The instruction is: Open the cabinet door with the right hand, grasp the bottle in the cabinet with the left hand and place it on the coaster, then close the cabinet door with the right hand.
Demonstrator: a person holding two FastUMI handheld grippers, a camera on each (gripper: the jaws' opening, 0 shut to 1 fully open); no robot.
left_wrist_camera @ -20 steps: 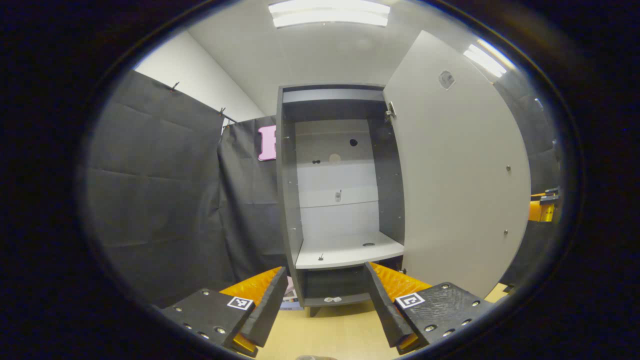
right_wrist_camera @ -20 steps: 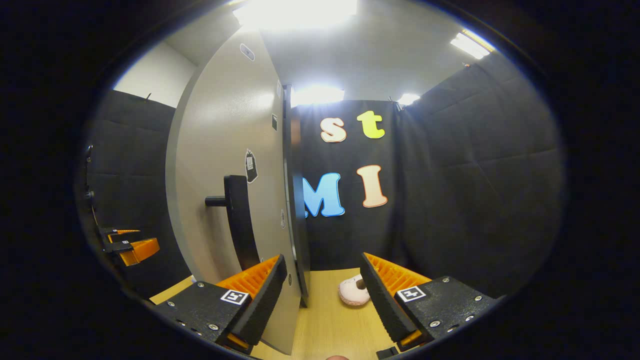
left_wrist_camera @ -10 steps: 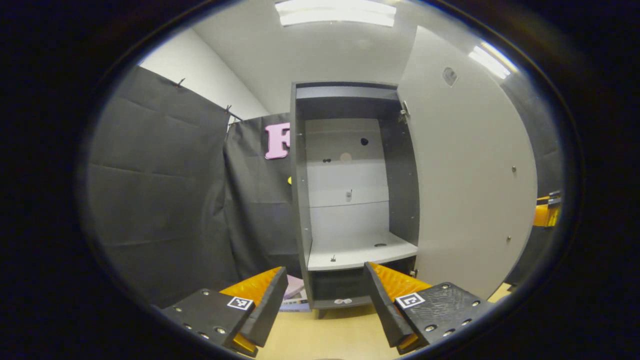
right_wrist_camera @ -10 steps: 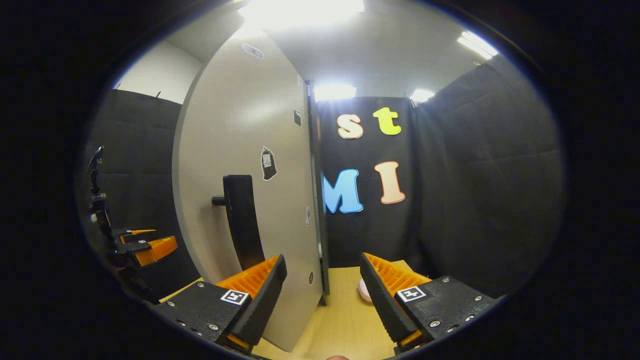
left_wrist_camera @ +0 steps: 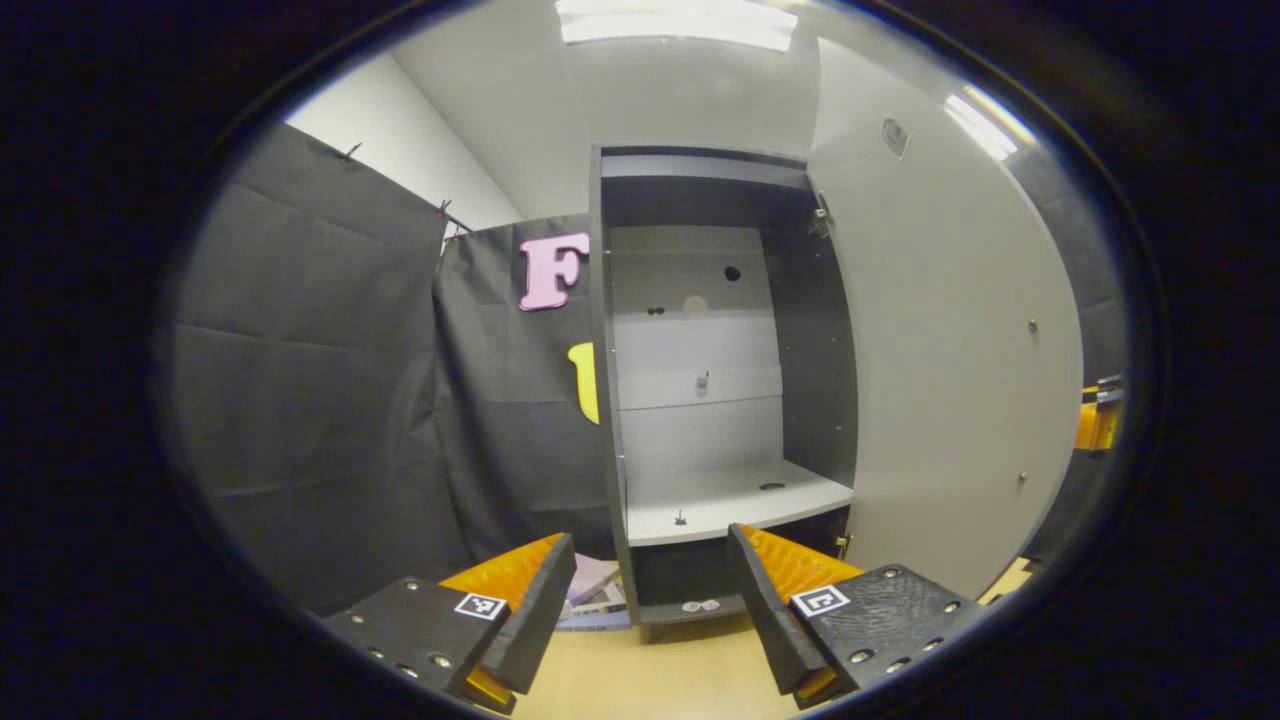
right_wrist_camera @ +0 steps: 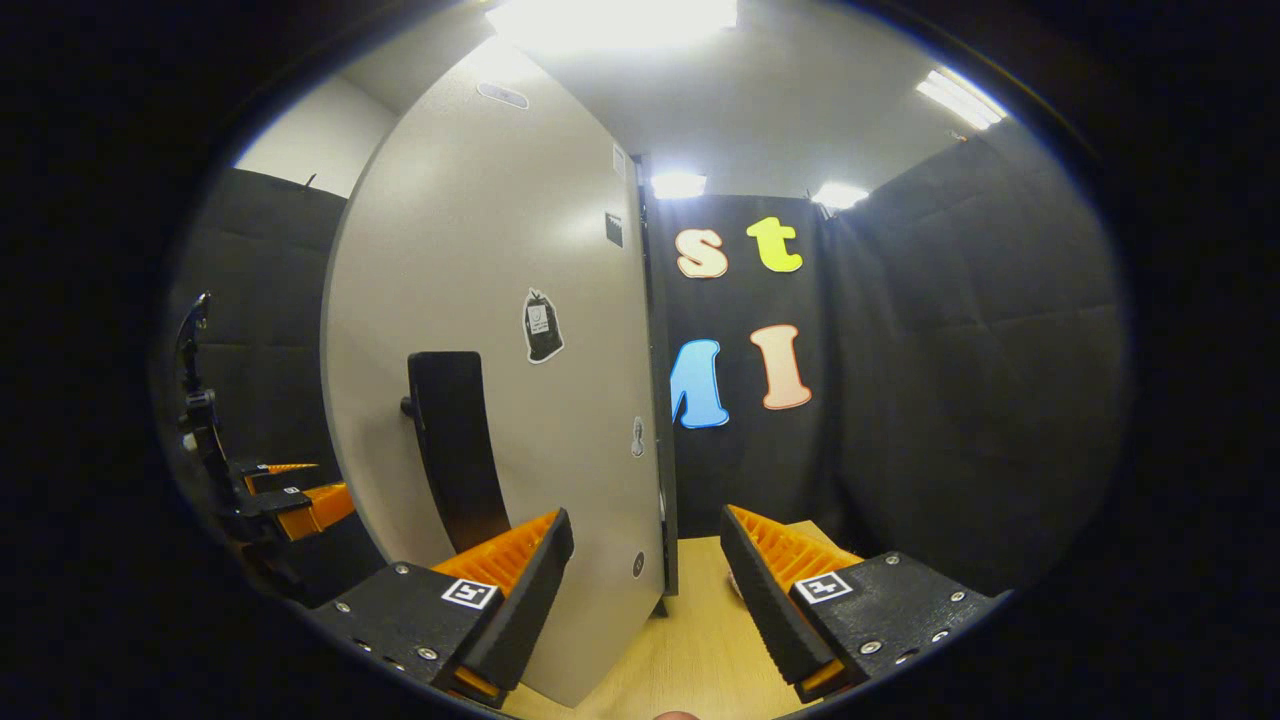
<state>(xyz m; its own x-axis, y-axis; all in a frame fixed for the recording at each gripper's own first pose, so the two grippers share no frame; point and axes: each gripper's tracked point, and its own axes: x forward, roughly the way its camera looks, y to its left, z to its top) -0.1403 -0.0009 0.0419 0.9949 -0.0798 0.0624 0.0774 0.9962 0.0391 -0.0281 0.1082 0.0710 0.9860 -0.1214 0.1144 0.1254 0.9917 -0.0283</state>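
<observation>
Cabinet [left_wrist_camera: 715, 380] stands ahead of the left gripper [left_wrist_camera: 650, 610], door [left_wrist_camera: 950, 340] swung wide to the right of its fingers. Shelf [left_wrist_camera: 735, 500] just beyond the fingertips is bare, no bottle inside, so pick-and-place looks done; bottle and coaster are not visible, so I can't confirm placement. Left fingers spread, empty. Right gripper [right_wrist_camera: 645, 600] fingers also spread, empty, with the door's outer face and black handle [right_wrist_camera: 450, 440] just left of them, not touched. Left to do, in my judgement: close the door.

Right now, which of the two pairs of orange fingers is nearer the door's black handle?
The right gripper: its fingers flank the open cabinet door just below the handle.
</observation>
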